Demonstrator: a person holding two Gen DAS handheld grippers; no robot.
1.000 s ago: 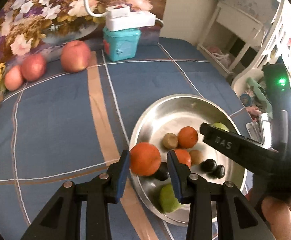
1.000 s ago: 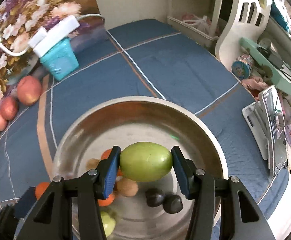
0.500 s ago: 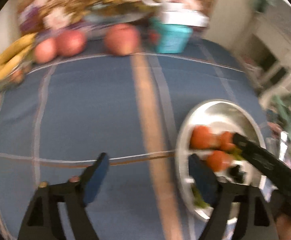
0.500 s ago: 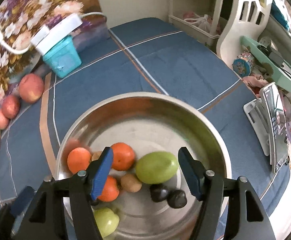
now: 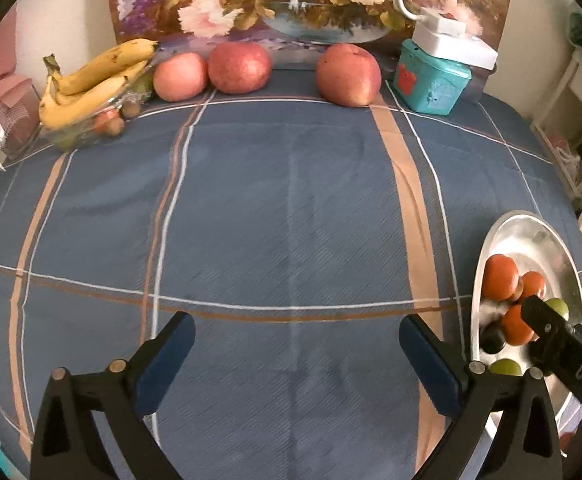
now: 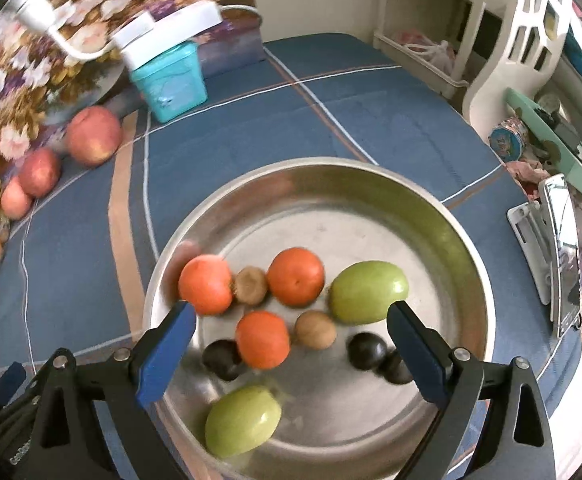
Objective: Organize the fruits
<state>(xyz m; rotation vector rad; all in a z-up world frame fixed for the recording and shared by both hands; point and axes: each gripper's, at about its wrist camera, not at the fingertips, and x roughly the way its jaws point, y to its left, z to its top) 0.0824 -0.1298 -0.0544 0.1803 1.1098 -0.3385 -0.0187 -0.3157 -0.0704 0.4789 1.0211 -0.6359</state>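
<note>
My right gripper [image 6: 291,354] hangs over a round steel bowl [image 6: 371,184] with its jaws spread wide and holding nothing. The bowl sits on the surface, which is covered by a blue checked cloth [image 5: 291,220]. Between the jaws and just past them lie the fruits: three orange fruits [image 6: 295,277], two small brown ones [image 6: 315,330], three dark plums [image 6: 367,351] and two green fruits. The larger green fruit [image 6: 367,292] lies just ahead of the right-hand jaw, apart from it. The second green fruit [image 6: 243,420] rests at the bowl's near edge, below the jaws.

My left gripper [image 5: 297,358] is also released, jaws wide apart over bare cloth, with no fruit between them. In its view the bowl [image 5: 531,232] lies well off to the right, partly covered by the other gripper's black arm.

At the far edge of the surface stand three red apples [image 5: 347,74] in a row, a bunch of bananas [image 5: 91,84] in a glass dish, and a teal box [image 5: 431,76] with a white device on top.
</note>
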